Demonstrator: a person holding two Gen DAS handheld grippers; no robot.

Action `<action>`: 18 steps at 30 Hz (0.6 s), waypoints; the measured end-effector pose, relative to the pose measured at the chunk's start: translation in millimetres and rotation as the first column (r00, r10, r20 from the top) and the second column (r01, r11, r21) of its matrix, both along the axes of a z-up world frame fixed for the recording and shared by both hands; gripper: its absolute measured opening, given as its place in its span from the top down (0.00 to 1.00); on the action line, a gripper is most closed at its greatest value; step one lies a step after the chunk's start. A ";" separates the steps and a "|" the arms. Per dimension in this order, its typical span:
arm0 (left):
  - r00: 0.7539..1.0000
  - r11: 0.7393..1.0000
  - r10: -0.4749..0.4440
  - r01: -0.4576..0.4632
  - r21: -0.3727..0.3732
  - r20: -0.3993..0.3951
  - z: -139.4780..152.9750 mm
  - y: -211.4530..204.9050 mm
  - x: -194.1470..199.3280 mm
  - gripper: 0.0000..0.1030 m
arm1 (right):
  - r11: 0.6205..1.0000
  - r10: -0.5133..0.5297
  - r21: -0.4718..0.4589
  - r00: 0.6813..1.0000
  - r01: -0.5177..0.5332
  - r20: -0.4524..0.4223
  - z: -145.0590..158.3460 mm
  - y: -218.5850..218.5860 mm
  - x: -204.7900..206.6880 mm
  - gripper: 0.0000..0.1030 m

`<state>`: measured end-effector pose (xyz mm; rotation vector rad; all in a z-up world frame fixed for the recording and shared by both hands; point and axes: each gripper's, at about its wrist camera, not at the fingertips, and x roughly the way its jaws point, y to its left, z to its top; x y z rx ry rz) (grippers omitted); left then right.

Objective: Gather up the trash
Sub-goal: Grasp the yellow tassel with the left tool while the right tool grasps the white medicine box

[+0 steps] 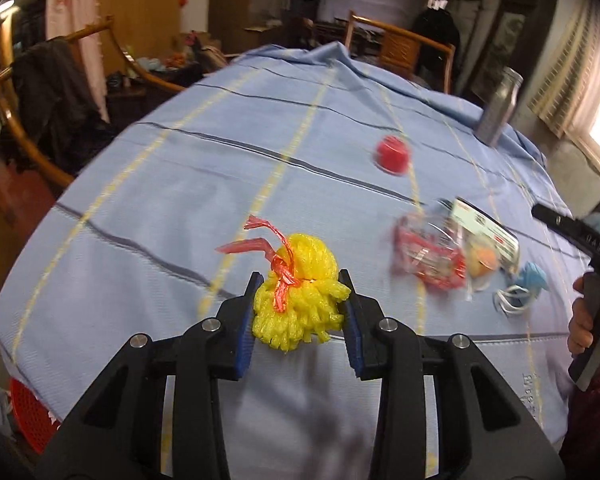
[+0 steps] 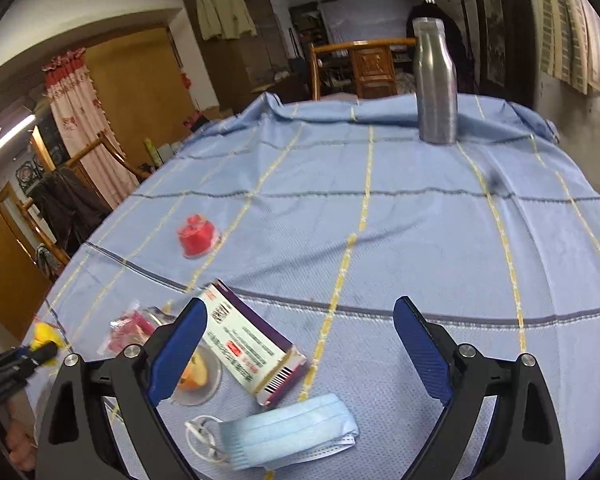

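Yellow foam net: a crumpled yellow foam net tied with a red plastic strip, sitting at the near edge of the surface, well to the left of the box; in the right wrist view it is only a small yellow patch at the far left
Left tongs: the left tongs are clamped on the yellow foam net, blue pads pressing it on both sides
Box: a white and purple carton box with a barcode end, lying flat on the blue checked cloth that covers the surface
Face mask: a light blue face mask with white ear loops, just nearer than the box, touching or almost touching its barcode end
Fruit cup: a clear plastic cup with an orange piece of fruit inside, just left of the box, partly hidden by a finger of the right tongs
Red wrapper: a clear and red wrapper, left of the box, past the fruit cup
Red cup: a small red cup, beyond the box and to its left, apart from the other litter
Bottle: a grey metal bottle standing upright, far beyond the box near the back edge of the surface
Right tongs: the right tongs are spread wide apart and hold nothing, hanging above the box and the face mask
Chairs: wooden chairs stand behind the far edge, well beyond the box
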<state>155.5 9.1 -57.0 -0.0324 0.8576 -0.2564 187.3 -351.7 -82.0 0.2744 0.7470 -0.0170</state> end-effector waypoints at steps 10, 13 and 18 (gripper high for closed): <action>0.999 0.999 0.010 -0.011 -0.030 -0.037 -14.6 9.6 6.5 0.64 | 0.976 0.167 -0.112 0.971 -0.187 -0.171 -34.0 41.5 20.3 0.21; 0.999 0.999 0.009 -0.010 -0.032 -0.037 -15.2 11.1 7.1 0.63 | 0.946 0.280 -0.113 0.942 -0.303 -0.182 -35.9 61.7 16.3 0.34; 0.999 0.999 0.024 -0.025 -0.037 -0.037 -14.6 17.5 7.7 0.64 | 0.935 0.261 -0.211 0.955 -0.286 -0.138 -29.3 70.3 16.4 0.32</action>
